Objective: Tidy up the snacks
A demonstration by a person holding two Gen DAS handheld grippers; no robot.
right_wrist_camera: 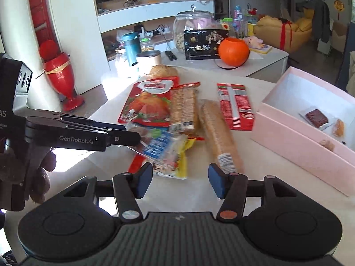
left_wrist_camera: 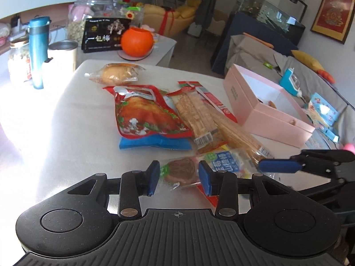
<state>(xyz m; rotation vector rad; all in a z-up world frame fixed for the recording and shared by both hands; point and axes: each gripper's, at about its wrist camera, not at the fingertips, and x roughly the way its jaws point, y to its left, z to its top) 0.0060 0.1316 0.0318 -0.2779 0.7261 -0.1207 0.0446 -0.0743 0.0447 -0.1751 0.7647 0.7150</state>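
Several snack packets lie on the white table [left_wrist_camera: 66, 137]. My left gripper [left_wrist_camera: 179, 179] is open with its pads either side of a clear packet holding a brown round snack [left_wrist_camera: 180, 170]; this packet also shows in the right wrist view [right_wrist_camera: 155, 144]. A red chicken packet [left_wrist_camera: 144, 113] [right_wrist_camera: 147, 102], cracker packs [left_wrist_camera: 195, 113] [right_wrist_camera: 184, 108], a long biscuit pack [right_wrist_camera: 219, 139] and a bun [left_wrist_camera: 117, 74] lie beyond. My right gripper [right_wrist_camera: 180, 180] is open and empty, near the biscuit pack's end. The open pink box [right_wrist_camera: 310, 133] [left_wrist_camera: 266, 110] holds a few small snacks.
A red flat packet [right_wrist_camera: 235, 106] lies by the box. At the table's far side stand a blue flask [left_wrist_camera: 37, 51], a metal cup [left_wrist_camera: 63, 55], jars, a black box [right_wrist_camera: 204, 44] and an orange pumpkin pot [right_wrist_camera: 233, 52]. A grey sofa [left_wrist_camera: 310, 84] lies behind the pink box.
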